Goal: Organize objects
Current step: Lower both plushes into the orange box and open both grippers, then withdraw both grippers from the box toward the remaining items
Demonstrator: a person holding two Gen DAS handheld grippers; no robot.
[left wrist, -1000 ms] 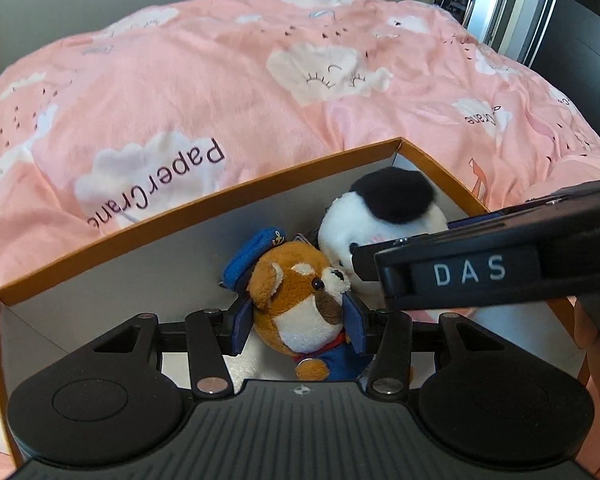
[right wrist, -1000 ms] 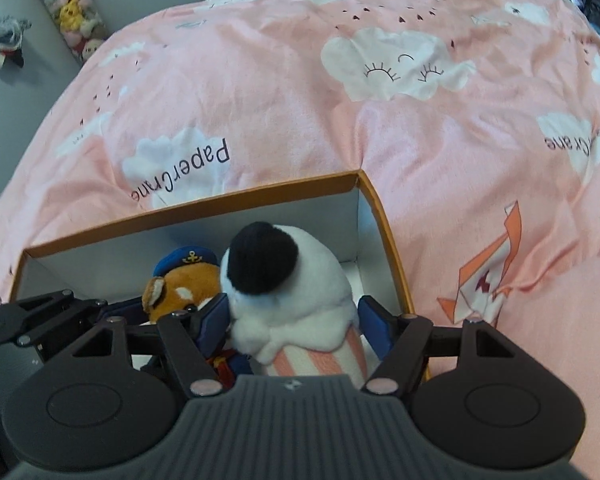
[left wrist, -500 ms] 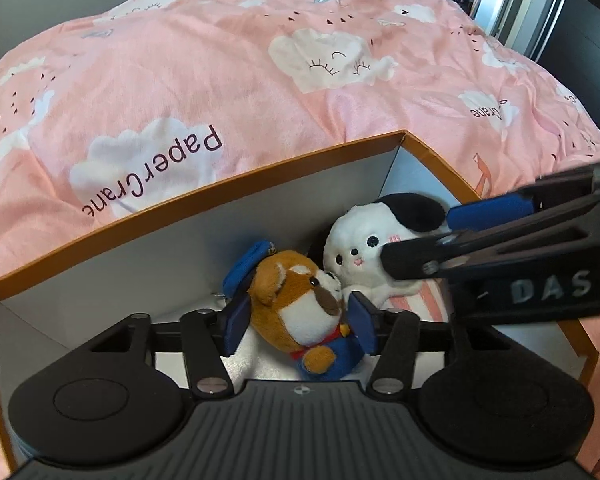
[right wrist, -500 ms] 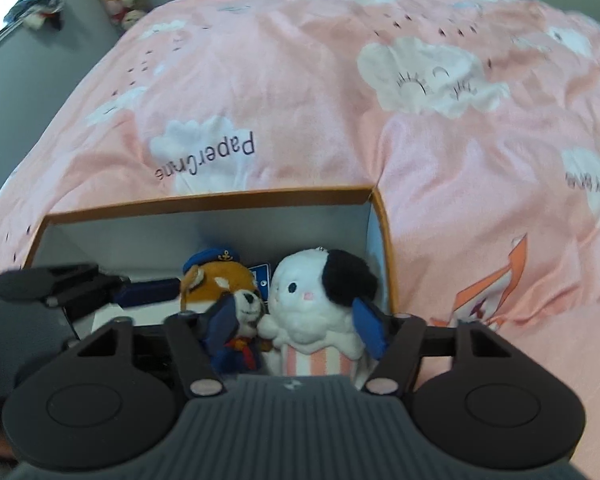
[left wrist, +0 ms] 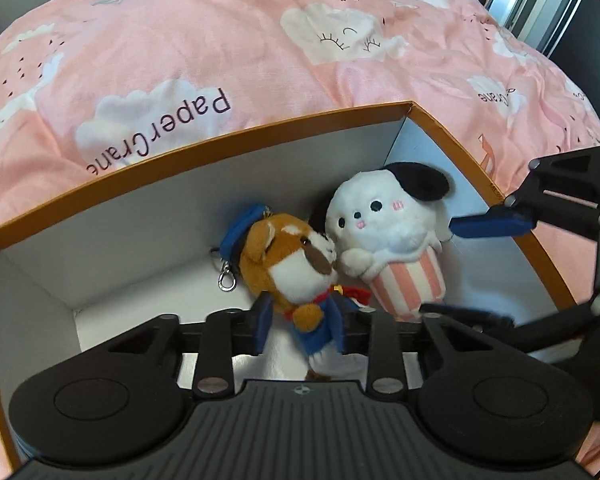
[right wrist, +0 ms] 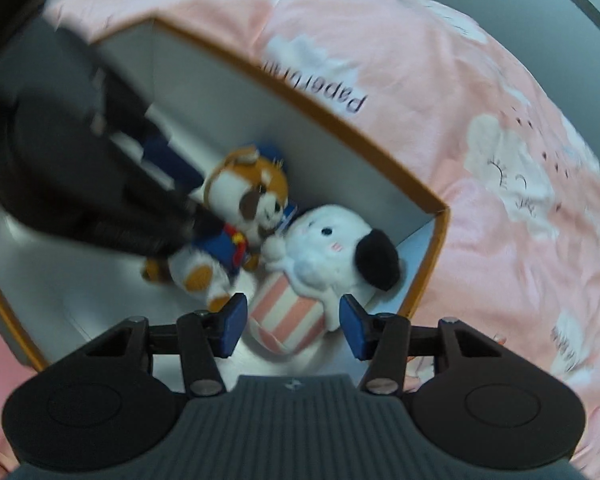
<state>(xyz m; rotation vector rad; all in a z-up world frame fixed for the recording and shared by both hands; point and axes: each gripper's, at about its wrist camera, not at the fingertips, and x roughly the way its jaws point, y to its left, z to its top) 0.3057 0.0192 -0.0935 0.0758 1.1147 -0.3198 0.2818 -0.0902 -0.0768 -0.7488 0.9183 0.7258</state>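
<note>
Lying heads toward the box point(left wrist: 236, 136) corner, dog plush point(left wrist: 296, 276) and white plush point(left wrist: 384, 236); both hand-held grippers open.

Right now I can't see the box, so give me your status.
Left gripper jaws open around the brown dog toy. Right gripper jaws open around the white dog toy. Both toys lie touching inside the orange box. Nothing in the way.
</note>
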